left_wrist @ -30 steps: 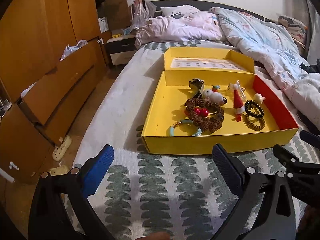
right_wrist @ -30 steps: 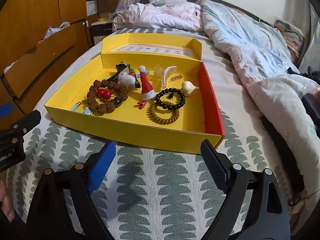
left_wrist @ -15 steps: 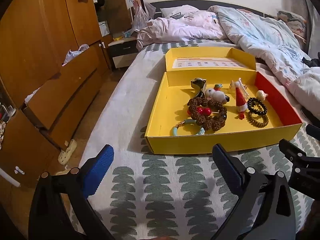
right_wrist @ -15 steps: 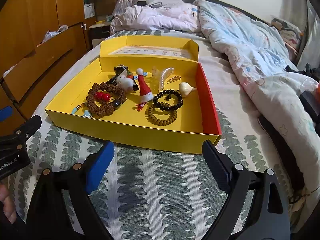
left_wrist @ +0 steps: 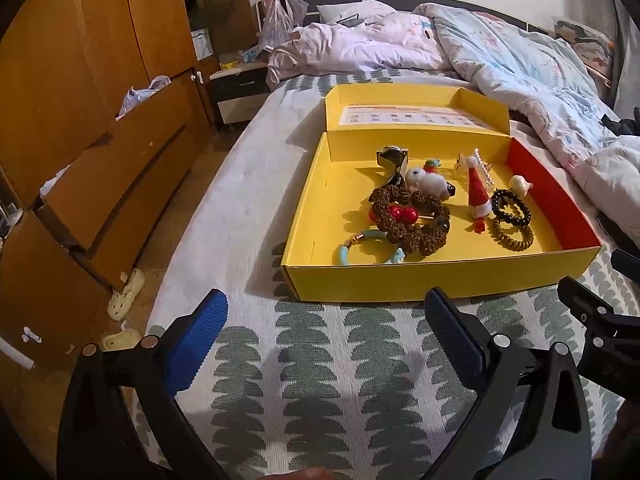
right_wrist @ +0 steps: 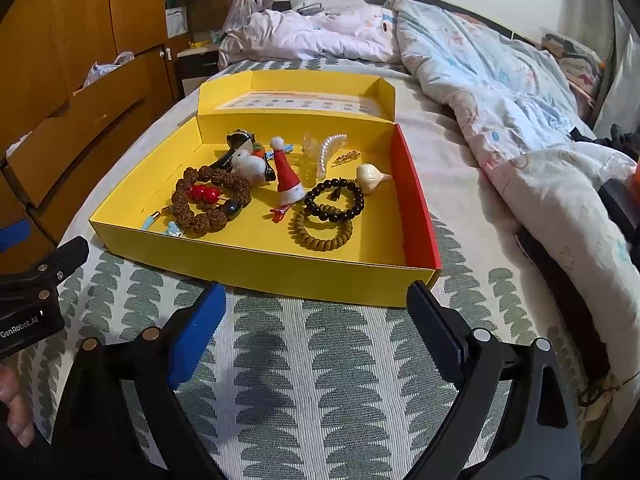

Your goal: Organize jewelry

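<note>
Both tools hover low over the patterned bed cover (left_wrist: 304, 364), on the near side of the yellow box (left_wrist: 400, 280), pointing toward it. The left tool (left_wrist: 324, 338) is released, fingers spread wide and holding nothing; the right tool (right_wrist: 316, 326), beside it, is likewise released and holding nothing. Inside the box lie the jewelry: a brown bead bracelet (right_wrist: 208, 200), black bead bracelet (right_wrist: 334, 200), turquoise bangle (left_wrist: 370, 246) and a small Santa hat (right_wrist: 286, 172).
</note>
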{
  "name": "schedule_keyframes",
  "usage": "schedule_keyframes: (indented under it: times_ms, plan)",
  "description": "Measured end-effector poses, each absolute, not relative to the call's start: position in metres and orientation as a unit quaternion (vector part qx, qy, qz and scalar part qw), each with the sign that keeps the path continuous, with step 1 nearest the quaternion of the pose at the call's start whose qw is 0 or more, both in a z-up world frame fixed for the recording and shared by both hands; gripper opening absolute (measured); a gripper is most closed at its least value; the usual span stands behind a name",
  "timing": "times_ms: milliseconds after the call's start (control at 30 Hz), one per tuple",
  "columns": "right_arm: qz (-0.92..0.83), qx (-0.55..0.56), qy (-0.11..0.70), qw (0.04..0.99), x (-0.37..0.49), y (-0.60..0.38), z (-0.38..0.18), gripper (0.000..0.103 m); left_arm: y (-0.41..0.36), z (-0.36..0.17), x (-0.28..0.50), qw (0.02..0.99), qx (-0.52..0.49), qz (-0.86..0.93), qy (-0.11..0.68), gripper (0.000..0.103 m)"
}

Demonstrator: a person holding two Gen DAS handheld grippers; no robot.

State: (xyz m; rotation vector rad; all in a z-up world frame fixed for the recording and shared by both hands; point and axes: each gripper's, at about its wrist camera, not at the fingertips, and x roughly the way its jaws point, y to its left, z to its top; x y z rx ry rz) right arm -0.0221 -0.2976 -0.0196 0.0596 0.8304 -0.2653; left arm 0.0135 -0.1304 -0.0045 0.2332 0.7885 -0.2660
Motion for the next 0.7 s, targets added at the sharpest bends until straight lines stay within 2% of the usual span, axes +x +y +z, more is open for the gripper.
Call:
schedule_keyframes:
  times_ms: [700]
  plan:
    - [-0.152,0.033,0.409,0.899,-0.0218,-0.2979,-0.0232,0.095,-0.1314,-0.0076,0.0143,0.908,0.123,-0.121,0.381,0.097]
